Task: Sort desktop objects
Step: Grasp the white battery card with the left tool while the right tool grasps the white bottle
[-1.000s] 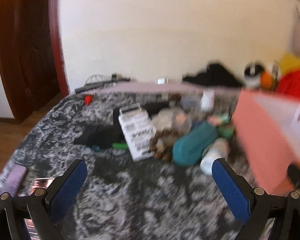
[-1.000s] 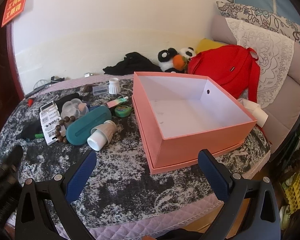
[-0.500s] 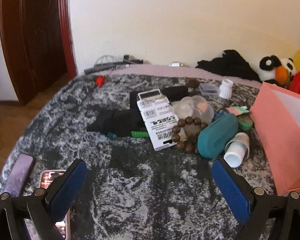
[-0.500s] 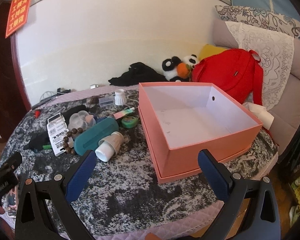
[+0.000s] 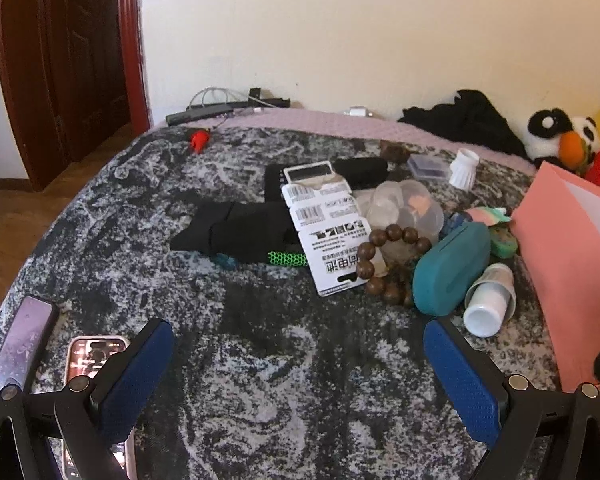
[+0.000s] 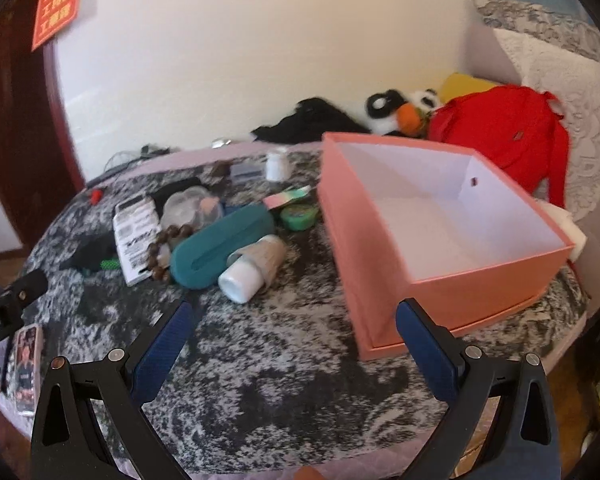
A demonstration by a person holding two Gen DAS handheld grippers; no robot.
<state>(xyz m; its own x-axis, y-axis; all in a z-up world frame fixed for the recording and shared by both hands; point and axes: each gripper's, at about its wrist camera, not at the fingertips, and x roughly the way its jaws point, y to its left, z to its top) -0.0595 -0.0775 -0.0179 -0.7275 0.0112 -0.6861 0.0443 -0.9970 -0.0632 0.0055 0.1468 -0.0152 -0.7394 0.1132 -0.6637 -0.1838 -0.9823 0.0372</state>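
A: What's different from a second ago?

B: The left wrist view was smeared then; it's sharp now and sits lower and closer over the grey-and-black mottled bed cover [image 5: 284, 360]. The pile is larger in frame. The right wrist view has tilted, so the pink box [image 6: 480, 280] has slid further right and looks bigger.

A: And the grippers?

B: The left gripper [image 5: 298, 360] has its blue pads spread wide with nothing between them, same as before. The right gripper [image 6: 292, 340] is just as wide apart and empty, hanging over bare cover in front of the box.

A: What does one camera catch that the other misses?

B: Only the right view looks into the box: white inside, nothing in it, with a red backpack [image 6: 508, 128] behind. Only the left view shows the door [image 5: 60, 60] and the whole phone [image 5: 96, 356] just beside its left pad.

A: Where are the things to sort?

B: Clustered left of the box. The teal case [image 5: 452, 268] lies flat, long axis running from near-left to far-right, its far end towards the box. A white cup [image 5: 488, 300] lies on its side touching it, mouth facing the camera. Wooden beads [image 5: 384, 264] rest on a white card [image 5: 328, 232], beside a black cloth [image 5: 240, 232]
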